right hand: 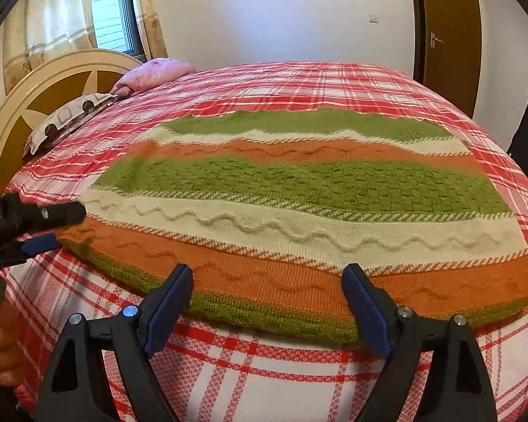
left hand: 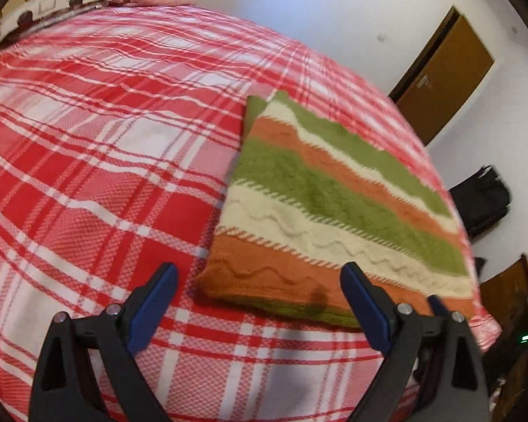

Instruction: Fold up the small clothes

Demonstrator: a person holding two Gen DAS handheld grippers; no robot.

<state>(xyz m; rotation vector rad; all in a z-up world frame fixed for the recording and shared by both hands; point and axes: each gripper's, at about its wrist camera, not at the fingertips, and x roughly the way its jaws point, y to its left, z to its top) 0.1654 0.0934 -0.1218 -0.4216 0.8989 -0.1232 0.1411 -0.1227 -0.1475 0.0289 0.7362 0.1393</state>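
Lying folded just beyond the gaping right hand-held gripper (right hand: 267, 288), striped knit (right hand: 299, 190).

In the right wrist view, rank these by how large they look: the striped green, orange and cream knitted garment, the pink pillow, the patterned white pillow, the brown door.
1. Striped green, orange and cream knitted garment, though it lies nearest the camera.
2. Brown door.
3. Pink pillow and patterned white pillow look alike; no ranking between them.
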